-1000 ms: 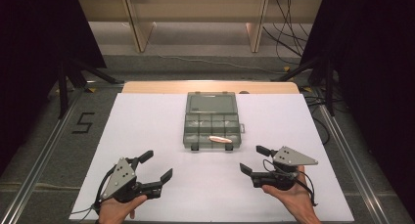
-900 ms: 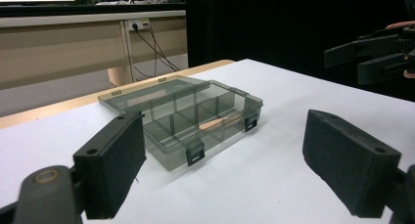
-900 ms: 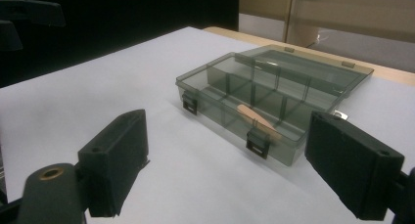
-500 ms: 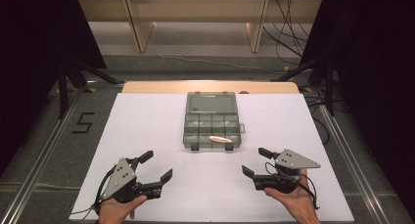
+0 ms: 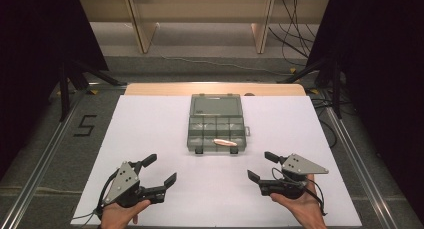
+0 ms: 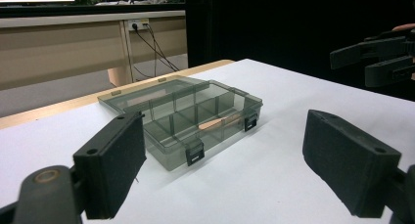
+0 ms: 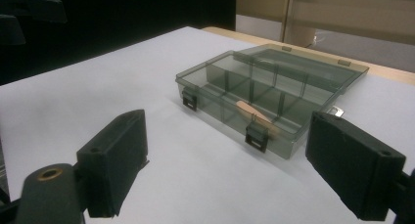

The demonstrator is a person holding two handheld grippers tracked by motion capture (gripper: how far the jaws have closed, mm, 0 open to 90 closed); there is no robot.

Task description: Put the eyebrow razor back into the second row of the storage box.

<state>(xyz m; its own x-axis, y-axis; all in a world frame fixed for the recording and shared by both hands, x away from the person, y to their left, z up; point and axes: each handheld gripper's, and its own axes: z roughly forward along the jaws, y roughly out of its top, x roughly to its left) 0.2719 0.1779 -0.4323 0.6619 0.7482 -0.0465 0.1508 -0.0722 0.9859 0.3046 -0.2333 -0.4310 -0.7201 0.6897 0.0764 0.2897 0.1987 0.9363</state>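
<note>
Organizer box (image 5: pixel 217 131) lies open on counter (image 5: pixel 150 134), ahead of and between our two grippers, well apart from both. Tan piece (image 5: pixel 225 143) rests in front compartment. Left gripper (image 5: pixel 159 170) and right gripper (image 5: pixel 259 166) jaws apart, empty. We judge nothing grasped yet; reach and handling remain.

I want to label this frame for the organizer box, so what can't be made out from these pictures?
- The pale slim thing in the box: too small in the high view, blurred in both gripper views; its identity is unclear.
- The rear compartments: tinted walls and glare hide whether they hold anything.
- The metal bit beside the box: partly cut off by the right gripper's jaw.
- The left gripper: its base is covered by the hand.
</note>
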